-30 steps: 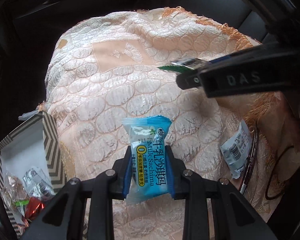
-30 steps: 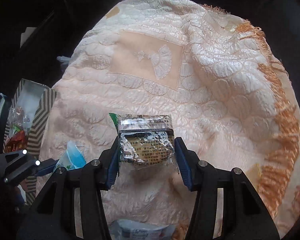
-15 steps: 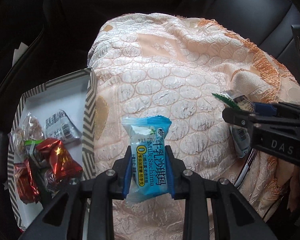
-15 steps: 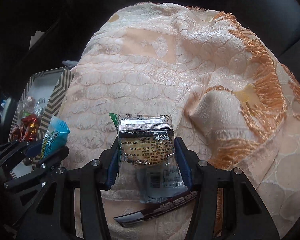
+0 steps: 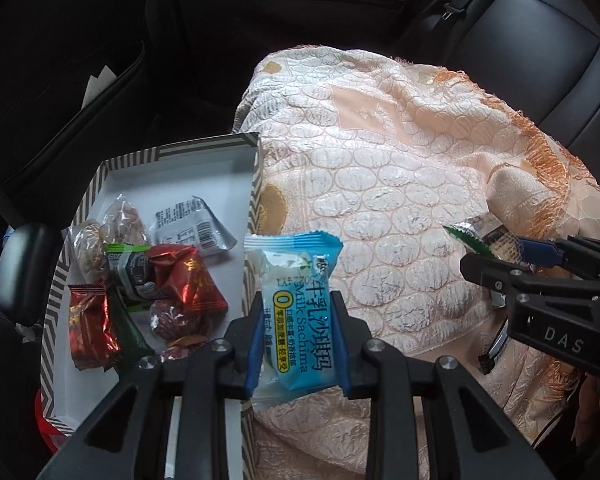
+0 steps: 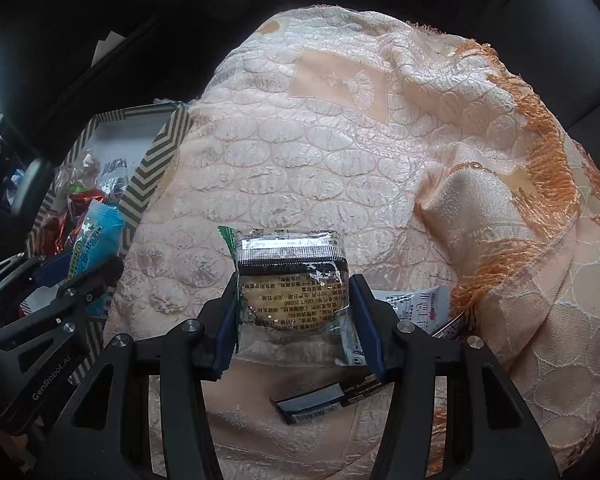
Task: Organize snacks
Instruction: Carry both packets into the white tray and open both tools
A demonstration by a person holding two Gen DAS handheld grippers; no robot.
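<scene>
left wrist view: the left gripper (image 5: pixel 296 340) is clamped on a blue snack packet (image 5: pixel 296 304), held upright by its lower half, hanging over the near right edge of the striped box (image 5: pixel 172 150). the box sits against the left edge of the peach quilted cloth (image 5: pixel 380 184) and already holds red foil sweets (image 5: pixel 192 284) and a silver packet (image 5: pixel 188 228). the blue packet looks light and puffy, a soft cake in slick film, so a hard squeeze would likely crush it; a hold across the filled middle, as now, seems safer than the thin crimped ends, which could slip.

in the right wrist view, the right gripper (image 6: pixel 294 316) grips a clear biscuit packet (image 6: pixel 292 280) by its sides, above the near part of the cloth. it looks stiffer but brittle, and the film is glossy. a dark bar wrapper (image 6: pixel 320 400) and a white packet (image 6: pixel 416 302) lie on the cloth under it, near the near edge.
</scene>
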